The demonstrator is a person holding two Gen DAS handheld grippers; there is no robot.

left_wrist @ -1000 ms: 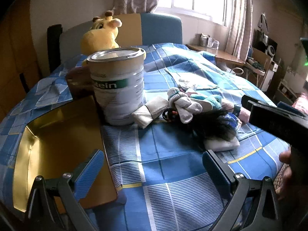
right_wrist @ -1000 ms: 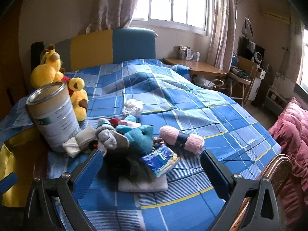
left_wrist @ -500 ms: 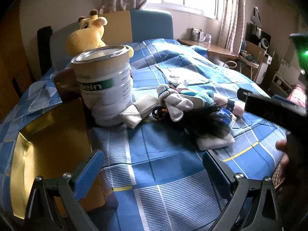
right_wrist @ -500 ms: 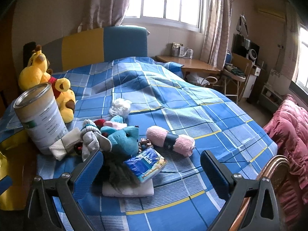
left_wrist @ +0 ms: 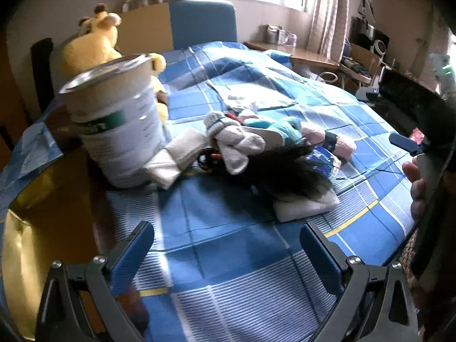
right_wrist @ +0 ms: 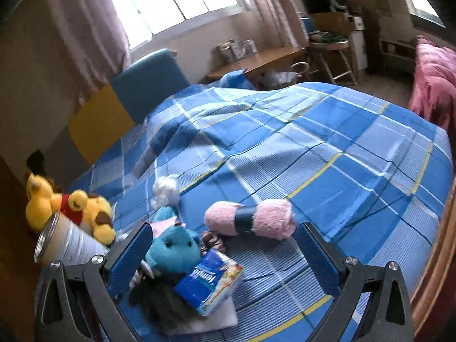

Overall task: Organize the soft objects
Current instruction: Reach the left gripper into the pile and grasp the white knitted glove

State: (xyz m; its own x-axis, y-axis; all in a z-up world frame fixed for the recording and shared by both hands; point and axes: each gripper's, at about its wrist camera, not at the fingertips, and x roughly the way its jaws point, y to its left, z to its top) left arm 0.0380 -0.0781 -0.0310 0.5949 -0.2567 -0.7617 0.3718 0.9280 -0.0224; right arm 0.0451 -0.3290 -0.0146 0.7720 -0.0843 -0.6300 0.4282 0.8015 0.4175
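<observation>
A pile of soft things lies on the blue checked bedspread [right_wrist: 327, 154]: a teal plush [right_wrist: 173, 248], a rolled pink towel [right_wrist: 250, 219], a blue tissue pack [right_wrist: 209, 280], grey-white socks [left_wrist: 236, 142], a black furry item [left_wrist: 287, 171] and a folded white cloth [left_wrist: 176, 156]. My right gripper [right_wrist: 225, 256] is open, tilted, hovering just above the pile with the plush and tissue pack between its fingers. My left gripper [left_wrist: 226, 253] is open and empty over bare bedspread in front of the pile. The right gripper's body [left_wrist: 413, 108] shows at the right edge of the left wrist view.
A tall white tin [left_wrist: 116, 116] stands left of the pile beside an open gold box [left_wrist: 31, 228]. A yellow bear plush [right_wrist: 71, 211] sits behind the tin. A pink quilt [right_wrist: 433, 85], desk and chairs stand beyond the bed.
My right gripper has tilted and dropped closer over the pile, so the plush and tissue pack now sit between its fingers. My left gripper has edged toward the pile. Nothing has been gripped.
</observation>
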